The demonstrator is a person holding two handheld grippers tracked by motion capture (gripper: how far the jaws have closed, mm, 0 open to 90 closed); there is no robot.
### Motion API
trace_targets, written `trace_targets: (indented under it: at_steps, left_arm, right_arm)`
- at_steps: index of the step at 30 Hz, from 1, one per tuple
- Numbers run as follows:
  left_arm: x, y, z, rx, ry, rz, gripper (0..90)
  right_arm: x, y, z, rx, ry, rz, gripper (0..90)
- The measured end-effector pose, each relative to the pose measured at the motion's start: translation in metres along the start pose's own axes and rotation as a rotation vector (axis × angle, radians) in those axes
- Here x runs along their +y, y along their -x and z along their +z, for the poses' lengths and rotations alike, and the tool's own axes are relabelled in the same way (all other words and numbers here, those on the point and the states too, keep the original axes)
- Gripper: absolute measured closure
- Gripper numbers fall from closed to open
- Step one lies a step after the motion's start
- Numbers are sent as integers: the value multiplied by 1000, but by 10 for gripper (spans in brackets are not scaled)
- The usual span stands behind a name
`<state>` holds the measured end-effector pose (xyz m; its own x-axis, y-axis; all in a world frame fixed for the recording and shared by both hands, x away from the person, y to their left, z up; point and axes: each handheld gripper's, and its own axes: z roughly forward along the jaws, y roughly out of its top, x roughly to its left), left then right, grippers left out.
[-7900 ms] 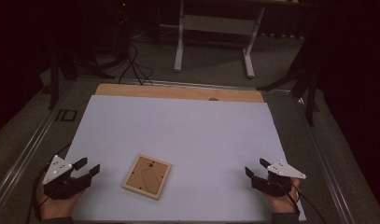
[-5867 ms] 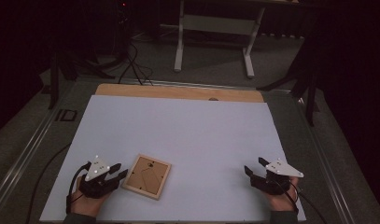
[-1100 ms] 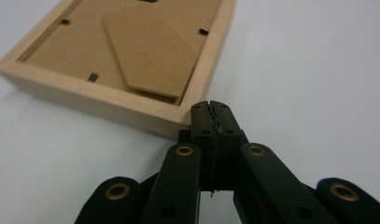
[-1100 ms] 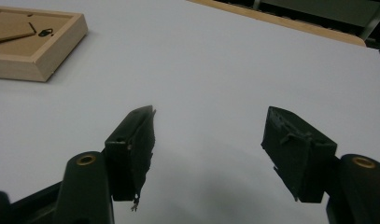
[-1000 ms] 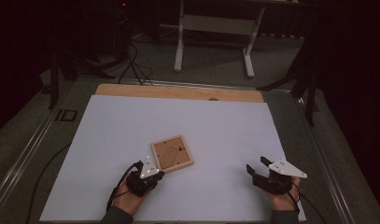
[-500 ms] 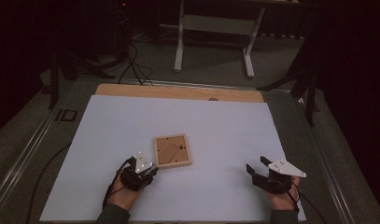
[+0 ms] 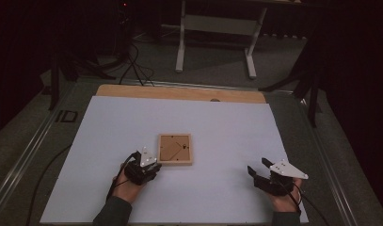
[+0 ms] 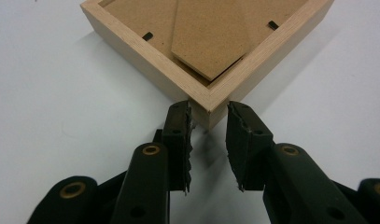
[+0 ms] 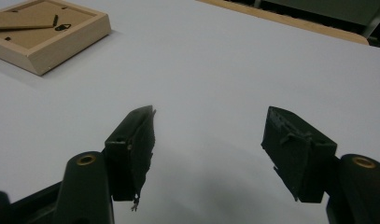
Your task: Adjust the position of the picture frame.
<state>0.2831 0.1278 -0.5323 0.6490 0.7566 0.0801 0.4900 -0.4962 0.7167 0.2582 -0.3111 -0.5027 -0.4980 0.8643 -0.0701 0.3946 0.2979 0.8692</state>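
A light wooden picture frame (image 7: 175, 149) lies back up on the white sheet near the table's middle. My left gripper (image 7: 150, 165) rests at its near left corner. In the left gripper view that corner of the frame (image 8: 211, 46) pokes between the tips of the left gripper (image 8: 208, 116). The jaws have just been opening and do not press on the wood. My right gripper (image 7: 255, 173) sits at the near right of the sheet, open wide with nothing in it. From the right gripper (image 9: 210, 114) the frame (image 9: 43, 32) lies far off to the upper left.
A white sheet (image 7: 217, 122) covers the table, with a wooden board edge (image 7: 179, 92) along its far side. Beyond stand a white table frame (image 7: 182, 42) and cables (image 7: 132, 61) on the dark floor. Metal rails (image 7: 34, 146) flank the table.
The left gripper brought the frame from the near left toward the middle and turned it square. In the last second it let go of the corner and drew back a little. The right gripper stayed put.
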Motion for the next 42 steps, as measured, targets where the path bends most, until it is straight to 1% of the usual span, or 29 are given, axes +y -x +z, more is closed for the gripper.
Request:
trace_targets:
  at_steps: [5,11,15,19,36,41,42]
  left_arm:
    - [4,-3,4,-5,-9,13,694]
    - [10,-1,9,-2,-13,37,693]
    - [12,-1,12,-3,-11,32,693]
    - [14,1,13,-5,-12,45,694]
    - [15,1,14,-2,-11,48,682]
    - [15,1,13,2,-2,39,675]
    - [15,1,12,-5,-1,36,668]
  right_arm:
    - [0,0,0,1,-2,1,335]
    - [0,0,1,3,-2,-1,335]
    - [0,0,0,3,-1,-1,335]
    - [0,0,1,3,-1,0,335]
    - [0,-1,1,8,-2,-6,335]
    - [1,-3,3,14,-6,-13,335]
    - [1,-4,3,15,-6,-13,335]
